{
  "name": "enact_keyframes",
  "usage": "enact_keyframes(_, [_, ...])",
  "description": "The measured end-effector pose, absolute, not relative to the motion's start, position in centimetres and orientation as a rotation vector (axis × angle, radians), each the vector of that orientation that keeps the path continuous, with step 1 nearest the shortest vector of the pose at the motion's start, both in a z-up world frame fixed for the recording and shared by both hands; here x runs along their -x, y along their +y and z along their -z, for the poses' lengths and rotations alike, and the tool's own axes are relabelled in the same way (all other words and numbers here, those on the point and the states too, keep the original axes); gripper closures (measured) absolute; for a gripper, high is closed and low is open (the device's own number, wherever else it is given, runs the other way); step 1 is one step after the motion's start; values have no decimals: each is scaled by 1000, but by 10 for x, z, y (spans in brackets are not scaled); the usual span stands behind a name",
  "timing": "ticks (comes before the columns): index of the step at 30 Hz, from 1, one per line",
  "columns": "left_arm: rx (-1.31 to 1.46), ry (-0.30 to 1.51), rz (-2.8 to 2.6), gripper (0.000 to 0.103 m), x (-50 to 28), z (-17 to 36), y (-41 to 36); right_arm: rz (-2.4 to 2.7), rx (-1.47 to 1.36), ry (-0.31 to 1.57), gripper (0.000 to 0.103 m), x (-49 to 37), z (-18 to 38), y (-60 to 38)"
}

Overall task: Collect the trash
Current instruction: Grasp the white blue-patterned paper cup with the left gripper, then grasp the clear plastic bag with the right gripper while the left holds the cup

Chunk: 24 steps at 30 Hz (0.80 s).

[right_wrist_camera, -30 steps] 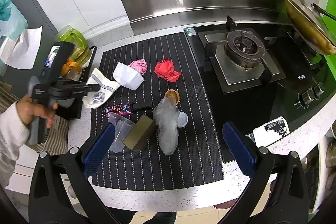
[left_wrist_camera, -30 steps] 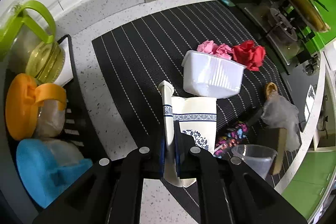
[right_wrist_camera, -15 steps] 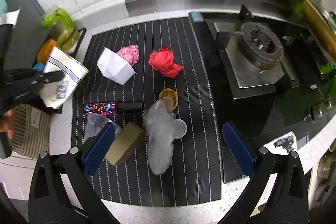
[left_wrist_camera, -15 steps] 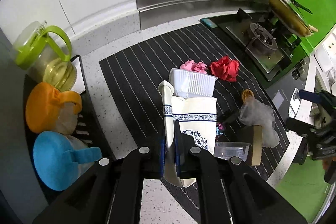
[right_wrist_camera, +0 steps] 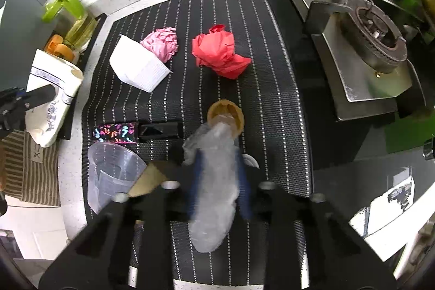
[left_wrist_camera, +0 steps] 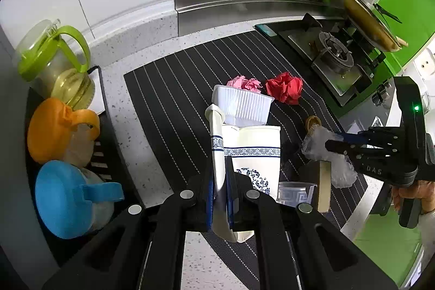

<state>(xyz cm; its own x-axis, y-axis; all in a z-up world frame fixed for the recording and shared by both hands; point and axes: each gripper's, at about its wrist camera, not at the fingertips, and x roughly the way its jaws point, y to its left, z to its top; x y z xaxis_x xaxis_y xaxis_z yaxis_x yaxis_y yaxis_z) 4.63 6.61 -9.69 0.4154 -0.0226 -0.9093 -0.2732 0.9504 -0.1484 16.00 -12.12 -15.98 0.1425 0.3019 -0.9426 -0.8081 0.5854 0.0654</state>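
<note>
My left gripper (left_wrist_camera: 220, 173) is shut on the edge of a white paper bag (left_wrist_camera: 252, 143) with a blue pattern, held above the counter's left side. That bag (right_wrist_camera: 51, 89) also shows at the left in the right wrist view. My right gripper (right_wrist_camera: 218, 156) points down at a crumpled clear plastic bag (right_wrist_camera: 214, 197); its jaws are closing, and the blue pads hug the plastic on both sides. The left wrist view shows that gripper (left_wrist_camera: 330, 142) pinching the plastic (left_wrist_camera: 339, 173). A brown cup (right_wrist_camera: 225, 116) lies just beyond it.
On the striped mat (right_wrist_camera: 258, 72) lie a white tub (right_wrist_camera: 138, 67), pink paper (right_wrist_camera: 161, 41), red paper (right_wrist_camera: 217, 53), a colourful wrapper (right_wrist_camera: 114, 133), a clear cup (right_wrist_camera: 111, 170) and a brown box (right_wrist_camera: 146, 181). The gas stove (right_wrist_camera: 367, 45) stands right; lidded jars (left_wrist_camera: 62, 132) stand left.
My right gripper came down over the clear plastic bag and its wide jaws closed in around it. The left gripper rose a little with the paper bag.
</note>
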Motion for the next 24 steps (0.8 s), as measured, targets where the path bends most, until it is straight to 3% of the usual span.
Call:
enact_keyframes(2, [291,1135,-157,96,-47,97,66,-876,517,1166,95,-158,156,-122])
enact_keyframes(6, [284,1123,-145,96,-47,92,64,-892,497,1149,98,-153,144,-125])
enact_keyframes(24, [63,975,186,96,-39,17,-5,-651,248,841,99,-65,16,-226])
